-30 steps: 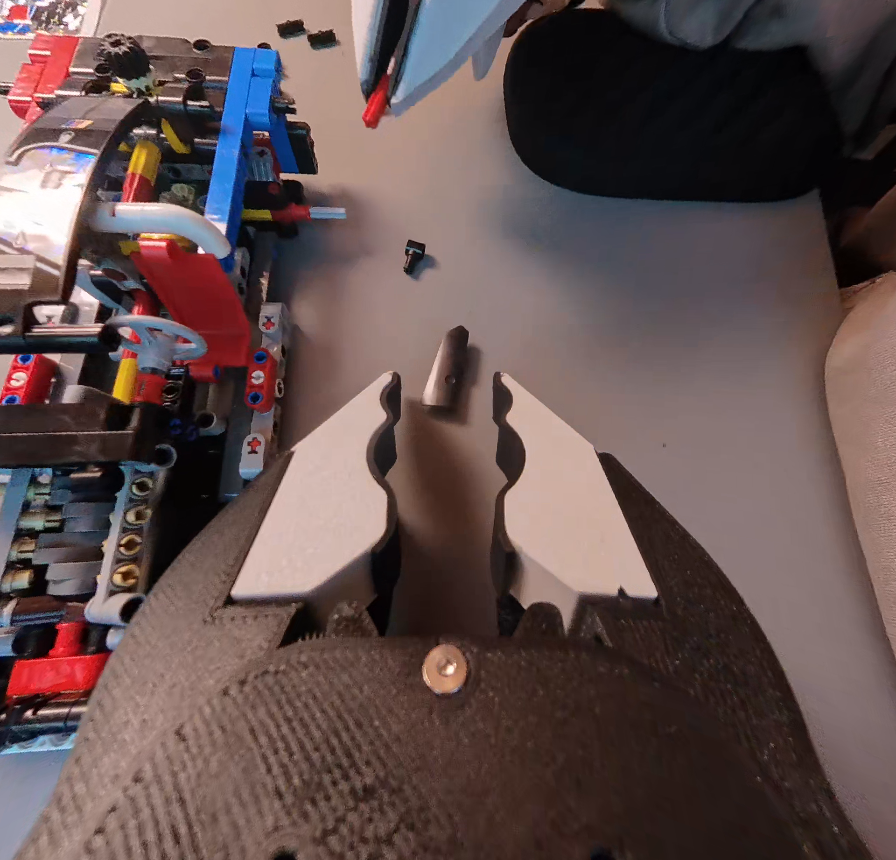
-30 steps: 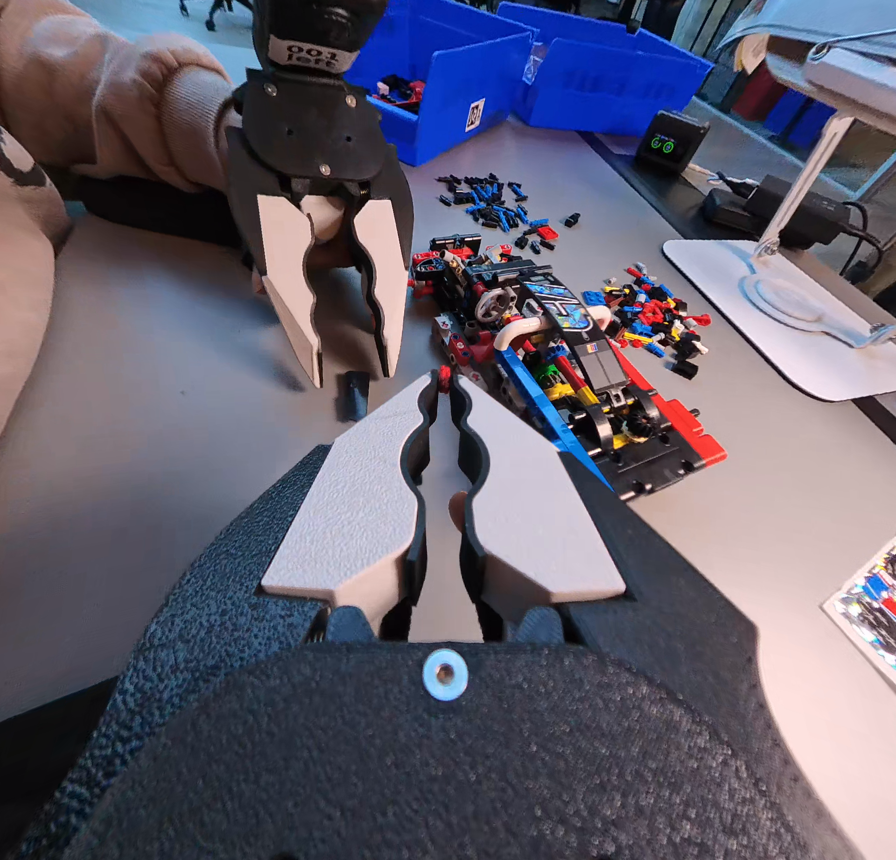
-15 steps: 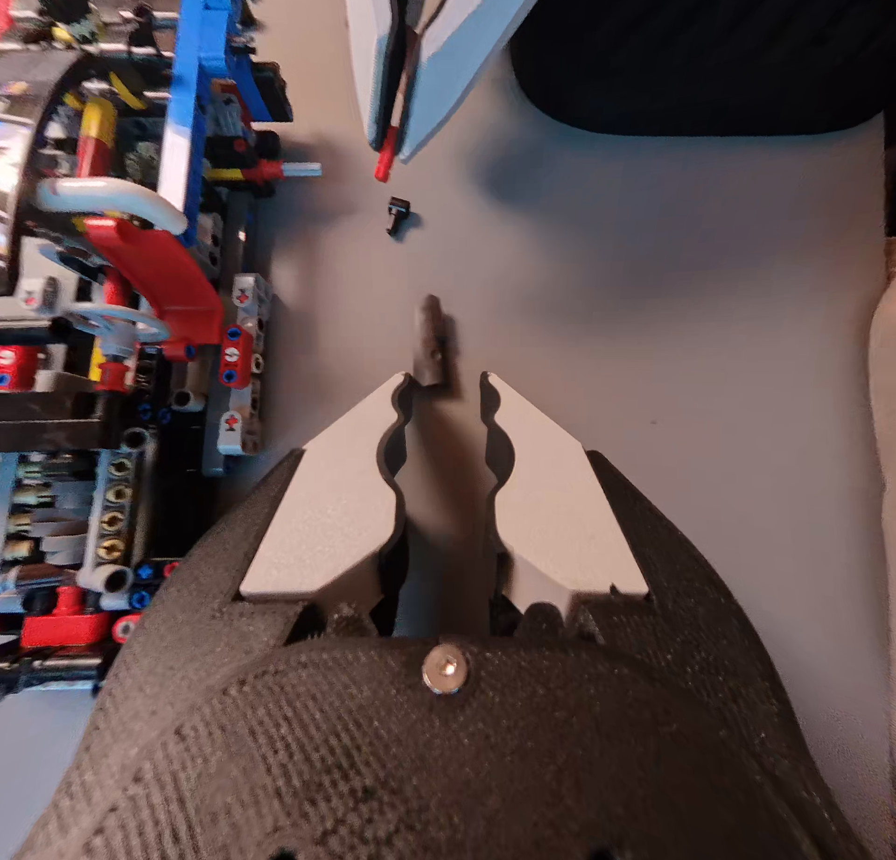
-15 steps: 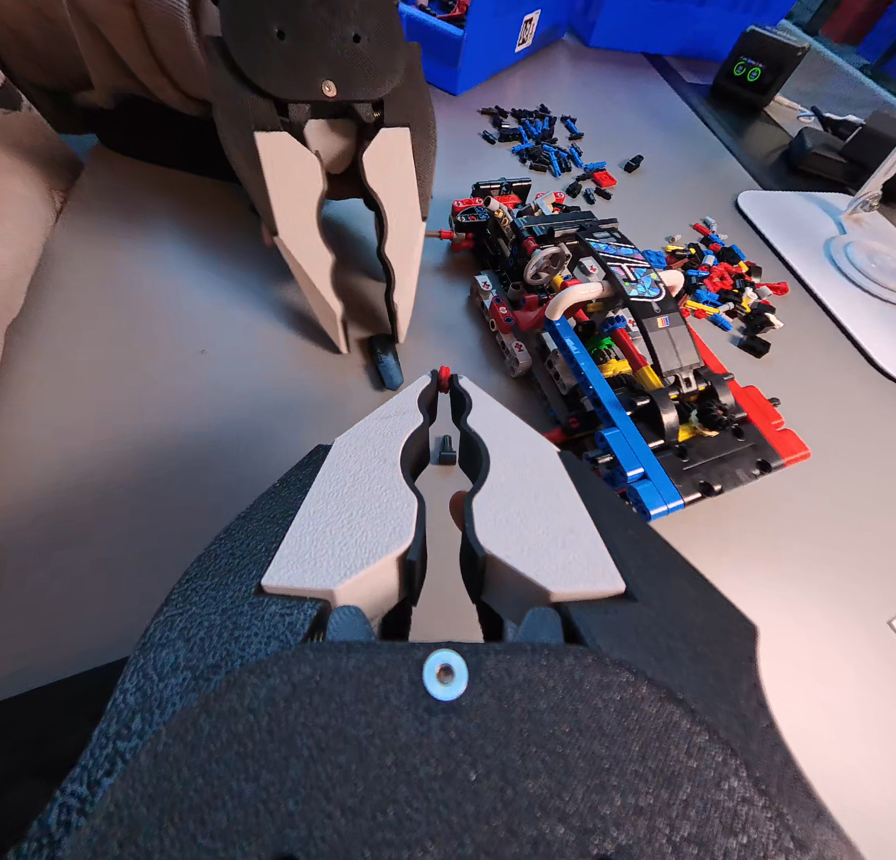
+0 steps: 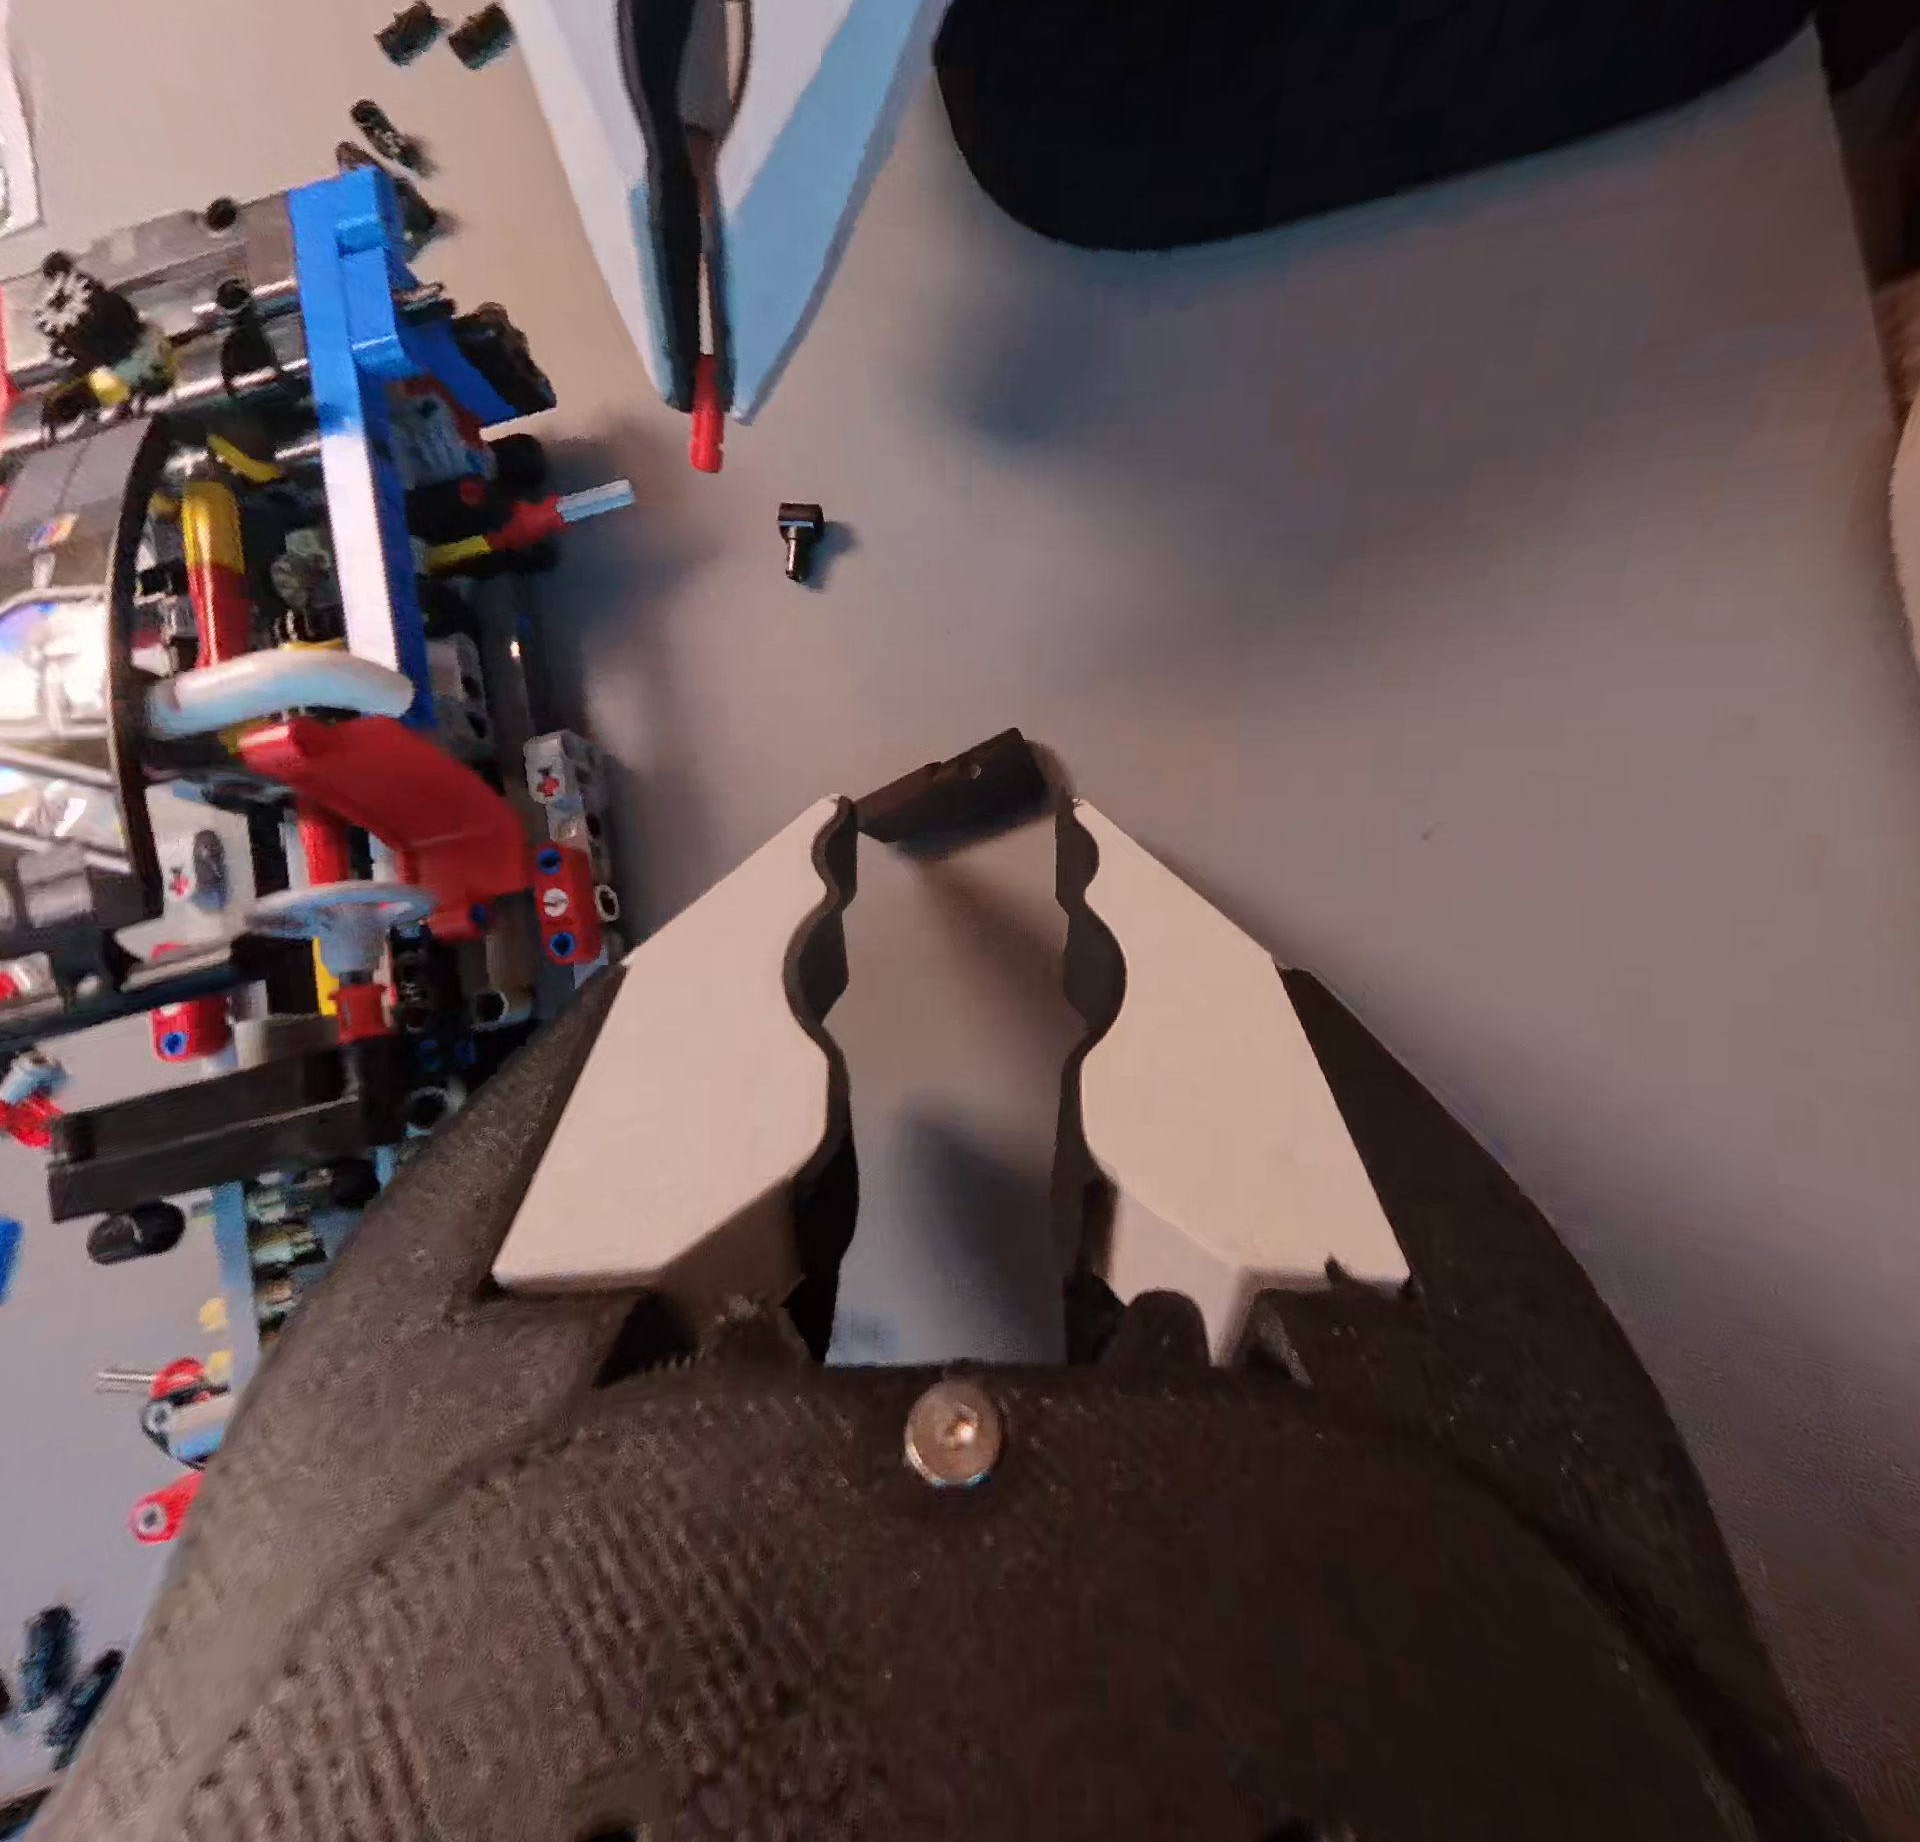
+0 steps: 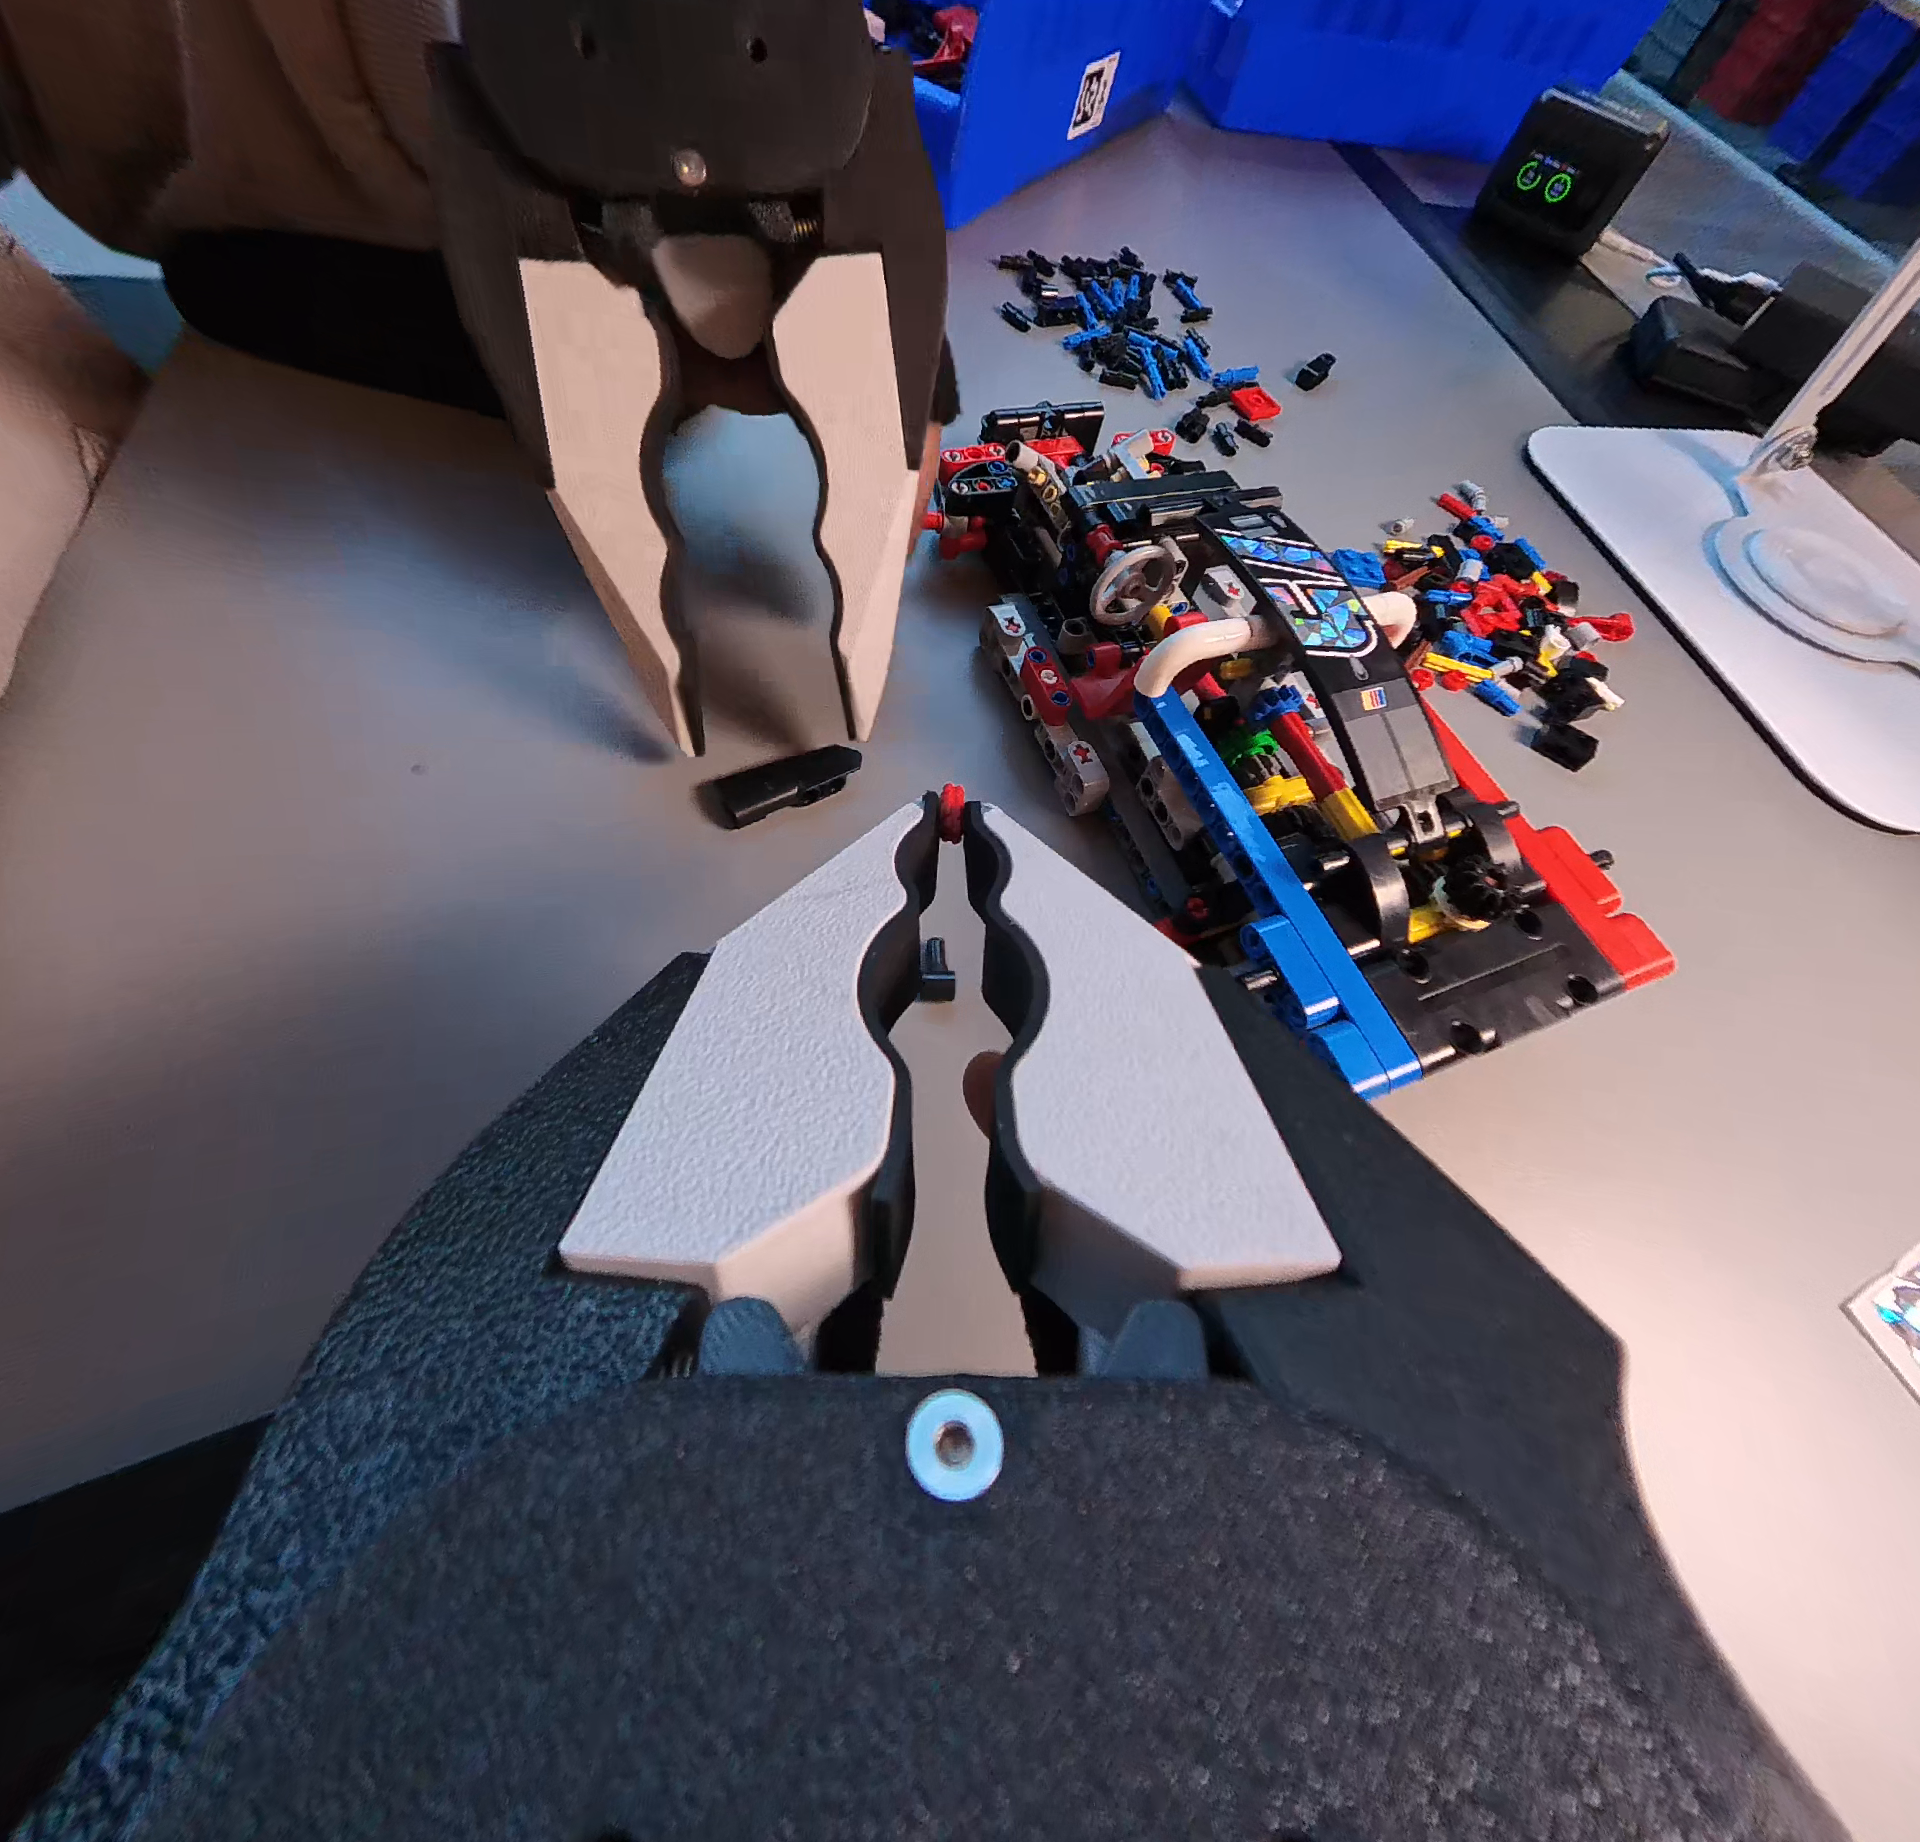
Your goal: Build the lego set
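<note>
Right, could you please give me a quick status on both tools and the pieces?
Left tool open, tips at black piece on table. Right tool shut on red pin. Small black peg lies loose between them.

A: How many tools? 
B: Two: the left tool (image 6: 774,743) and the right tool (image 6: 951,816).

A: Models? 
B: One part-built car (image 6: 1278,743) on the tabletop (image 6: 312,909).

A: Loose pieces near the tools? 
B: One black beam (image 6: 784,784), one small black pin (image 5: 798,537), one red pin (image 5: 707,426).

A: Bins? 
B: Two blue bins (image 6: 1434,36).

A: Piles? 
B: Two piles (image 6: 1507,618) of small parts.
</note>
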The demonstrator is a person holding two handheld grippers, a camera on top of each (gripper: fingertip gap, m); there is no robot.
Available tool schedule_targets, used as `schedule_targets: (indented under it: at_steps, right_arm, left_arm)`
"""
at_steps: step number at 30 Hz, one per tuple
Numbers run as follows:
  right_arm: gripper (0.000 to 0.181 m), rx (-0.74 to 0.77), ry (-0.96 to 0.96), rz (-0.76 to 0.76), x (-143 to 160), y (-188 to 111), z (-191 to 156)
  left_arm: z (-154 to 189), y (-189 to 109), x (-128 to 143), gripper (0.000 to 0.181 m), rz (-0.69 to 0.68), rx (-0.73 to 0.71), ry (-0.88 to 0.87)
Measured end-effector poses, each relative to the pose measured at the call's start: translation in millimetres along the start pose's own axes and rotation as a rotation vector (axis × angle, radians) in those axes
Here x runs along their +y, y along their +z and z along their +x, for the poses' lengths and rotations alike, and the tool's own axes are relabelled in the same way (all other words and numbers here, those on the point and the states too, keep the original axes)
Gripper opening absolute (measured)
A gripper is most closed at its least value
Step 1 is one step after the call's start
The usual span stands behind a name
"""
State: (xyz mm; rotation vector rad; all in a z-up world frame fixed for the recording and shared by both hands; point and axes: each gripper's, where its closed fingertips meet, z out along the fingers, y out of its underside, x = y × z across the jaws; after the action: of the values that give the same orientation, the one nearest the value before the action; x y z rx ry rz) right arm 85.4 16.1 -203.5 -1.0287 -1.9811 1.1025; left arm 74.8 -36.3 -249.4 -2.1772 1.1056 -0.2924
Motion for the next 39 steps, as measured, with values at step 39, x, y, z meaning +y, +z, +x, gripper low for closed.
schedule_targets:
  at_steps: [39]
  right_arm:
    - [0.002,-0.141,-0.056,-0.136,15,17,-37]
  left_arm:
    - [1,3,1,0.023,-0.040,0.173,-0.145]
